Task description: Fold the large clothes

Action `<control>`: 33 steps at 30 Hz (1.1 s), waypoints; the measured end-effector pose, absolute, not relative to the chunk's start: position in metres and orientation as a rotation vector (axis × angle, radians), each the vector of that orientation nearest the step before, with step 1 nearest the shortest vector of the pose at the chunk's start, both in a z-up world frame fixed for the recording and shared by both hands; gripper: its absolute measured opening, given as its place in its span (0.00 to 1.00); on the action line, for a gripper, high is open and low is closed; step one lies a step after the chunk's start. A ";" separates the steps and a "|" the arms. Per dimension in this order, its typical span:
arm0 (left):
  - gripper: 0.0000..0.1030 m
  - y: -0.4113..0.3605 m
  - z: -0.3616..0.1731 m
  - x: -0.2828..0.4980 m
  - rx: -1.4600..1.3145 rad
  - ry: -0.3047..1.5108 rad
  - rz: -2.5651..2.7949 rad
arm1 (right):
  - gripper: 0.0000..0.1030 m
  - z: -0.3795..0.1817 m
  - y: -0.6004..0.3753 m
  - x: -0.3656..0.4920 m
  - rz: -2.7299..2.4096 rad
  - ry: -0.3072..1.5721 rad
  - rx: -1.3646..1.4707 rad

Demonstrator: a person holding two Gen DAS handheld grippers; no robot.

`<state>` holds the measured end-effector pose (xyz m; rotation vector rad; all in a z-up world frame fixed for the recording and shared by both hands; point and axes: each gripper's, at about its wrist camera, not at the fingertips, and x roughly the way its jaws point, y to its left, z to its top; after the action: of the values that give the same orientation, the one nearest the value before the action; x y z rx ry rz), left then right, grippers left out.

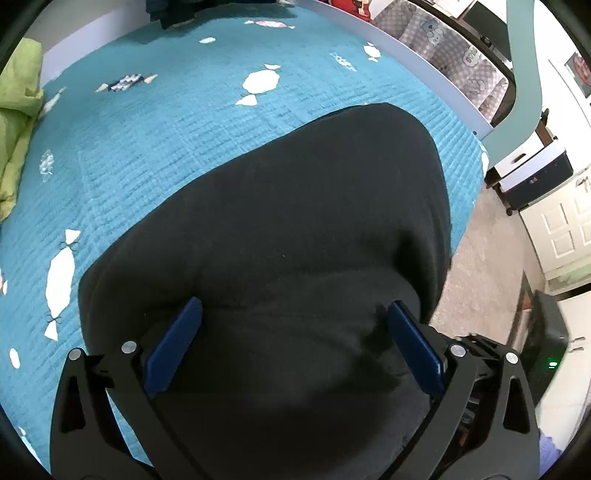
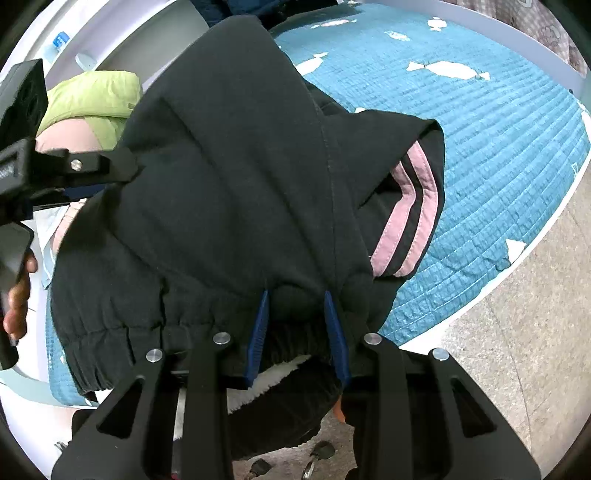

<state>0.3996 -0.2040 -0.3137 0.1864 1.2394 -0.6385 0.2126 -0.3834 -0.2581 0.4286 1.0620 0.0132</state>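
Note:
Black fleece trousers (image 1: 295, 206) lie on the teal quilted bed (image 1: 147, 147), reaching to its edge. In the right wrist view their elastic waistband (image 2: 122, 332) and two pink side stripes (image 2: 406, 221) show, with the cloth (image 2: 229, 166) lifted and draped. My right gripper (image 2: 295, 295) is shut on a bunch of the black fabric near the waistband. My left gripper (image 1: 295, 306) points down over the trousers, its blue pads (image 1: 177, 347) wide apart and open. It also shows at the left edge of the right wrist view, the left gripper (image 2: 74, 173) held by a hand (image 2: 18, 295).
A light green padded item (image 1: 18, 110) lies at the bed's far left. Dark clothes (image 1: 170, 11) are piled at the far side. A white bed rail (image 1: 406, 48) runs along the back. Beige carpet (image 1: 480, 240), a white door (image 1: 565, 229) and a storage box (image 1: 532, 177) are to the right.

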 end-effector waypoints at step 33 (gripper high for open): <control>0.96 -0.138 -0.231 0.363 0.066 1.092 -0.786 | 0.92 -0.343 -0.397 0.102 -0.021 0.943 1.430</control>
<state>0.3635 -0.1378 -0.2314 0.0660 1.0923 -0.7859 0.1025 -0.3968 -0.3429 1.4300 0.9432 -0.0210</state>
